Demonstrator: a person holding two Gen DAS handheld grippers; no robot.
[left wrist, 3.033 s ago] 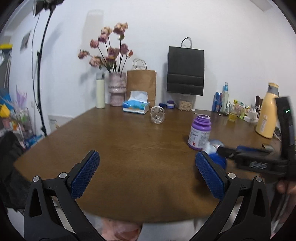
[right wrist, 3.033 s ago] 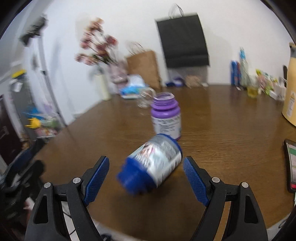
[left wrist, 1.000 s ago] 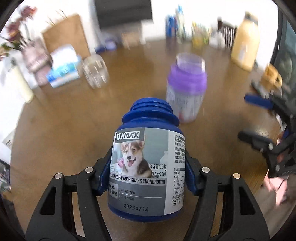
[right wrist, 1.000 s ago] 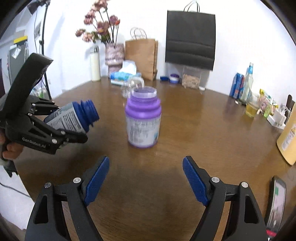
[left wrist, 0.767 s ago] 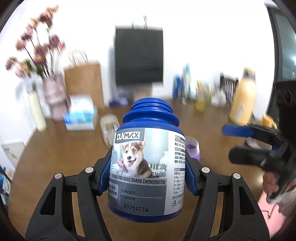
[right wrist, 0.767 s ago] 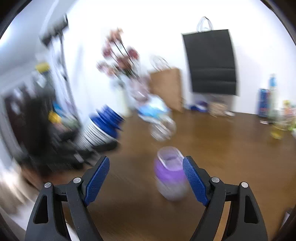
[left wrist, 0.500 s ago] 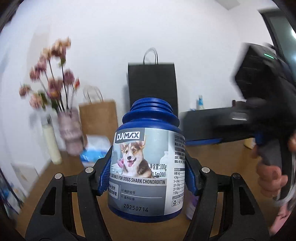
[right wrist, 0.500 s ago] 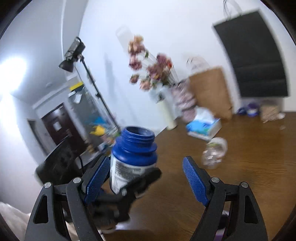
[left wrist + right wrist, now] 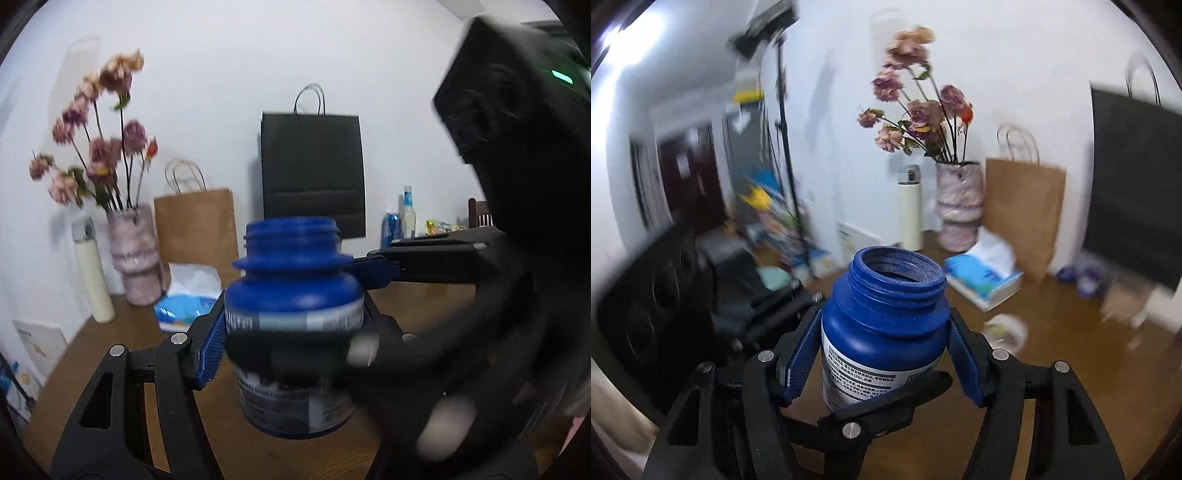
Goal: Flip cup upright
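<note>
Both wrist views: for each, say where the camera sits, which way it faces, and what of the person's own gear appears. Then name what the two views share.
Left wrist: on the left gripper, facing the back wall across the table; its fingers flank the blue bottle, and the right gripper crosses in from the right.
Right wrist: on the right gripper, facing left toward a doorway; its pads flank the bottle, the other gripper's finger crossing in front.
Shared: bottle, flower vase, brown bag.

Left wrist camera looked forward along my left gripper [image 9: 291,339], level, toward the back wall and black bag [image 9: 312,173]; the blue bottle [image 9: 295,295] filled centre frame at very close range. Right wrist camera looked along my right gripper [image 9: 882,358], angled further left (doorway side, blurred). Both views shared the bottle, flower vase [image 9: 958,206], brown bag [image 9: 1023,218] and tissue box [image 9: 188,299].
</note>
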